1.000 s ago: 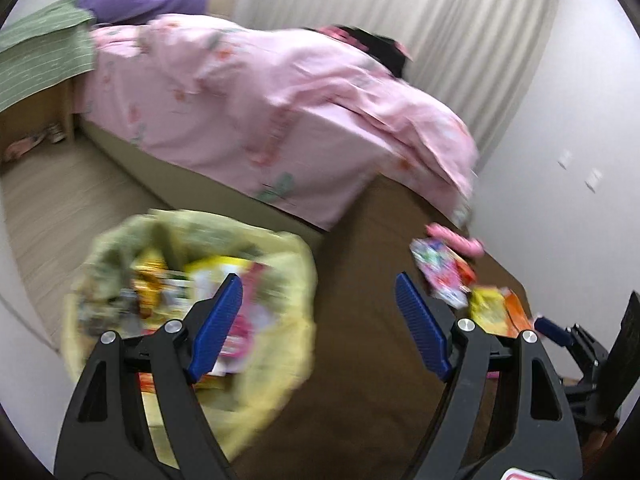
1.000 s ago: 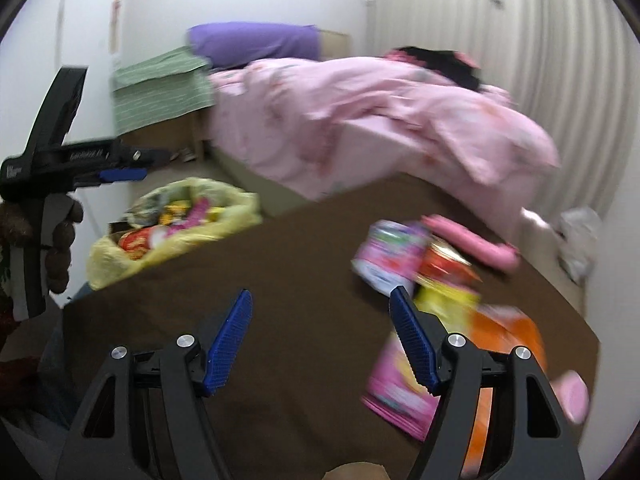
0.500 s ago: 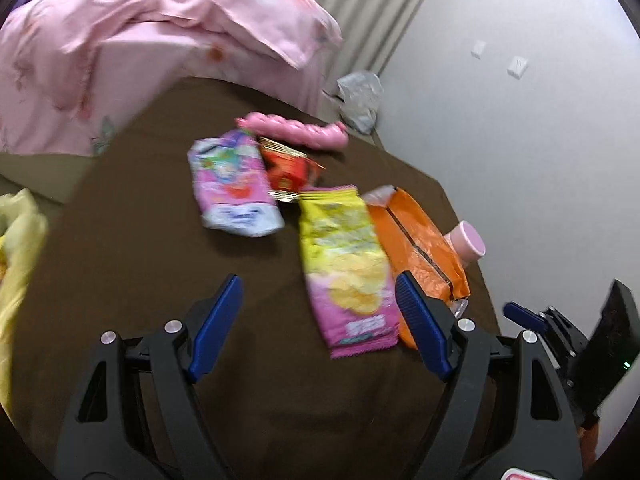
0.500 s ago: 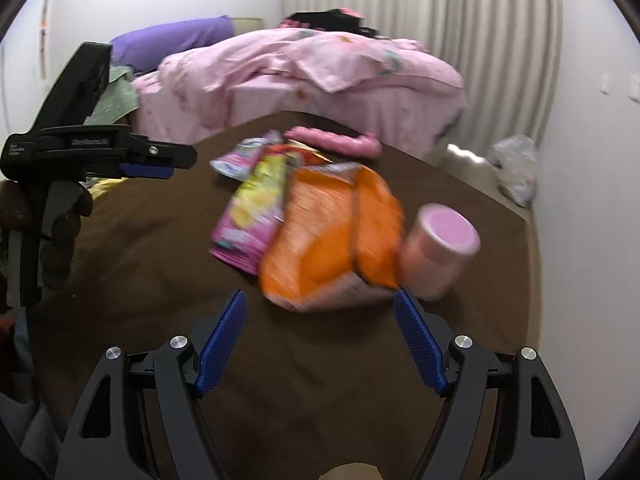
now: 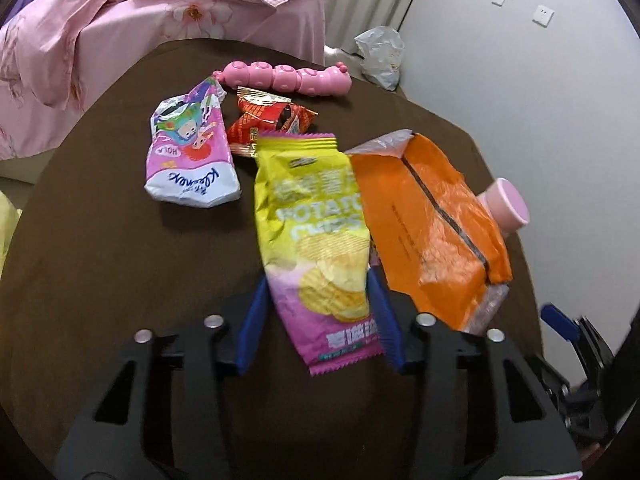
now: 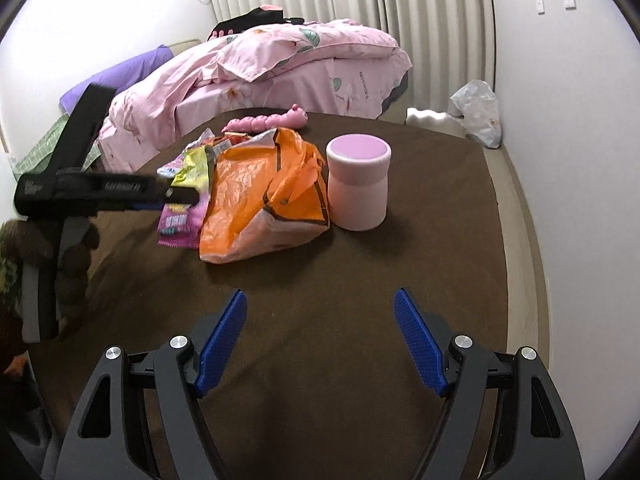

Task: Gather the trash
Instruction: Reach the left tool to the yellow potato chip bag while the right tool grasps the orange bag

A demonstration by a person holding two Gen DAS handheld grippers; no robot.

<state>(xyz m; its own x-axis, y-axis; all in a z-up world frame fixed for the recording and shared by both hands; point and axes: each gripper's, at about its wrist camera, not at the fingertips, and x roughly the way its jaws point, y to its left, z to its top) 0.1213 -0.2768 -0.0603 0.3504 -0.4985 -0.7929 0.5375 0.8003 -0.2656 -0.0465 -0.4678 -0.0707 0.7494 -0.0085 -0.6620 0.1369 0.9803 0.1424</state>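
A yellow-and-pink potato chip bag (image 5: pixel 316 220) lies flat on the brown table (image 5: pixel 120 260). My left gripper (image 5: pixel 320 312) straddles its near end, and the jaws are closing with the bag between the blue pads; the bag is not crumpled. An orange bag (image 5: pixel 428 220) lies beside it on the right, with a pink cup (image 5: pixel 508 204) behind. My right gripper (image 6: pixel 320 336) stands open and empty over bare table, short of the orange bag (image 6: pixel 260 200) and the cup (image 6: pixel 358 184). A pink-and-white wrapper (image 5: pixel 188 160) and a red wrapper (image 5: pixel 272 118) lie farther back.
A pink caterpillar toy (image 5: pixel 288 76) rests at the table's far edge. A bed with a pink quilt (image 6: pixel 280 60) stands behind the table. A white plastic bag (image 6: pixel 478 114) sits on the floor by the wall. The edge of a yellow bag (image 5: pixel 8 220) shows at far left.
The left gripper swung from the yellow trash bag to the wrappers, came down over the chip bag, and its jaws narrowed around it. The right gripper moved closer to the orange bag and cup.
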